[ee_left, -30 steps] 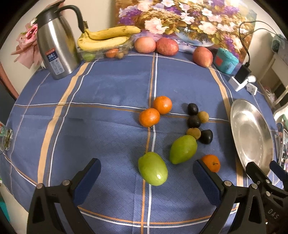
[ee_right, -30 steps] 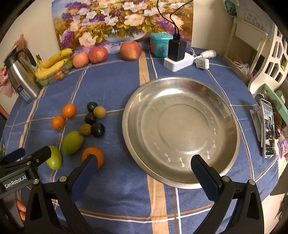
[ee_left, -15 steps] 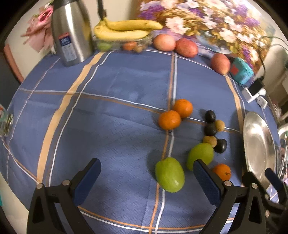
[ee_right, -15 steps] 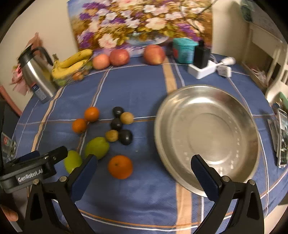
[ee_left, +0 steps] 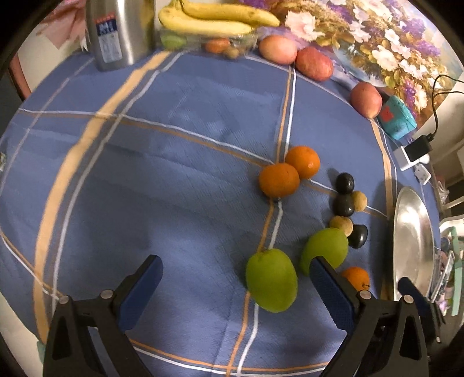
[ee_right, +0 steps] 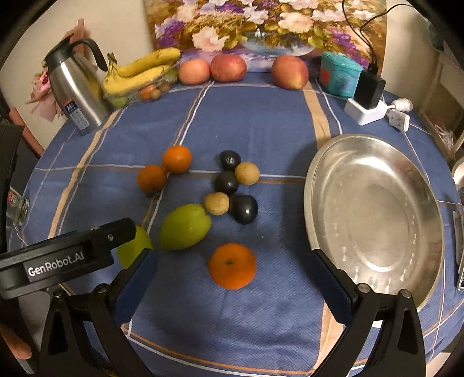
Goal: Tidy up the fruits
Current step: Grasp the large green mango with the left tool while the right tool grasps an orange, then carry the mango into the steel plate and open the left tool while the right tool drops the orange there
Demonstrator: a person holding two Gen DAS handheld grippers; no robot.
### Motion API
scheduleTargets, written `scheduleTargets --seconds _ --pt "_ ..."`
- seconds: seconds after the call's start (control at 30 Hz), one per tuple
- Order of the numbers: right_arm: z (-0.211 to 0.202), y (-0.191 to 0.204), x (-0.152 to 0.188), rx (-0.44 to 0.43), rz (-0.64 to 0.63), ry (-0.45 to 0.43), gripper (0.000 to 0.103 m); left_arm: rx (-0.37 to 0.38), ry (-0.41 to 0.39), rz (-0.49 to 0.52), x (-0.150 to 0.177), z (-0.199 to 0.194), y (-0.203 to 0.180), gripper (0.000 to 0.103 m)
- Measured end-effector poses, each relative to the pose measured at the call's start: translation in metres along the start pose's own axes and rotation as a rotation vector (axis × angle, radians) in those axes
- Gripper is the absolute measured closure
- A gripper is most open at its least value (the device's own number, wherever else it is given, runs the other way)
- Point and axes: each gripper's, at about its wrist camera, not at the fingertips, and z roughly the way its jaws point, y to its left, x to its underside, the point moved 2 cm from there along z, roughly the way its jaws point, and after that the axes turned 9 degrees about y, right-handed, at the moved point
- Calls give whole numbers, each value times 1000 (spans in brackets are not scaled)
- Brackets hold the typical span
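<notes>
Green, orange and dark fruit lie loose in a cluster on the blue plaid cloth of the counter (ee_right: 246, 121), left of the steel plate (ee_right: 374, 214). Nearest the right tool (ee_right: 232, 278): one orange (ee_right: 232, 266), alone, sitting between its two wide-spread blue pads, untouched. Behind it a green mango (ee_right: 184, 226); a second green mango (ee_left: 271, 279) lies further left, partly hidden in the right wrist view by the left tool's black body. Between the mangoes and the plate: three dark round fruits (ee_right: 244, 208) and two tan ones (ee_right: 217, 203), packed close, some touching. Two more oranges (ee_right: 177, 159) touch each other at the far left of the cluster.

Left tool (ee_left: 235, 282): jaws spread wide, holding nothing; the near mango lies between its pads, closer to the right-hand one.

Plate is empty, its near rim reaching toward the counter's front edge, and its left rim is well apart from the dark fruits, with a bare strip of cloth between. Open cloth also on the left half of the counter and behind the cluster.

Back edge, against the flower painting (ee_right: 261, 26): steel kettle (ee_right: 76, 87), bananas (ee_right: 142, 72), three apples (ee_right: 227, 68), teal box (ee_right: 339, 74), charger block (ee_right: 368, 98).
</notes>
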Motion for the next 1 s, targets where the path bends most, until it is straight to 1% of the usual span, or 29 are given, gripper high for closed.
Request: scheduleTargets --seconds 0.1,0.2,0.27,0.3,0.37,0.43,0.47,0.53,0.73,0.8,0.87,1.0 --pt "11 0 0 16 -2 34 0 20 31 -1 0 6 -3 11" --pt "18 0 -1 37 -5 50 4 24 55 1 0 12 -5 17" --pt "20 0 -1 46 -6 50 14 41 71 -1 0 15 -7 19" --pt "21 -1 -1 50 -7 51 17 50 78 -5 0 16 -7 20" --pt "24 -2 0 56 -1 64 30 65 84 -11 3 18 -5 25" --pt "26 -3 -1 54 5 75 36 71 86 -13 4 19 -4 32" --pt "27 -4 -1 50 8 78 38 76 85 -12 4 19 -4 34" --pt "27 -5 -1 46 12 77 40 94 90 -11 5 19 -3 43" --pt "27 -1 0 25 1 75 54 120 112 11 8 20 -12 56" --pt "27 0 0 19 -2 75 57 130 116 18 9 19 -12 60" --pt "27 0 0 10 -2 76 61 127 116 21 9 18 -13 60" --pt "27 1 0 13 -4 78 61 120 115 25 7 22 -19 60"
